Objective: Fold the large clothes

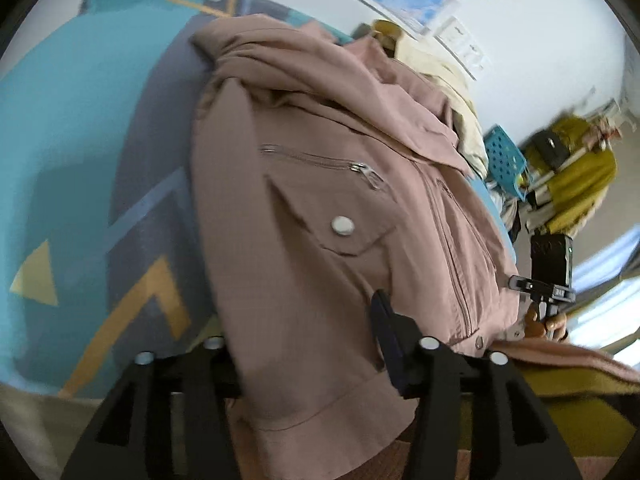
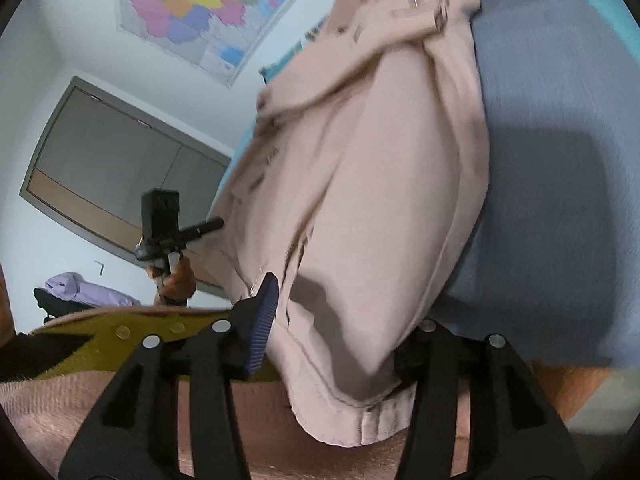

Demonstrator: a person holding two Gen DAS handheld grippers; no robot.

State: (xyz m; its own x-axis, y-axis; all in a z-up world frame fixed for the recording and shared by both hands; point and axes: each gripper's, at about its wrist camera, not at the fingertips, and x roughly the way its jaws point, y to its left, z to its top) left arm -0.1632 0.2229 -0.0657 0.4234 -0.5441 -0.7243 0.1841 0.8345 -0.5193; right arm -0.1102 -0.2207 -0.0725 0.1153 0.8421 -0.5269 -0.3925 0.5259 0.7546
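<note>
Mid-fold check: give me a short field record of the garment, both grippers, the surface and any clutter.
garment: pink jacket, lifted off the bed, front with zip pocket and snap flap facing the left wrist camera
left gripper: jacket hem between its fingers; closure not clear
right gripper: jacket edge draped between its fingers; closure not clear
surface: bedspread, teal and grey-blue with yellow shapes
clutter: cream garment behind the jacket; wall map

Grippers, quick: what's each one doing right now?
Left gripper: shut on the pink jacket, at its hem.
Right gripper: shut on the pink jacket, at a cuffed edge.
</note>
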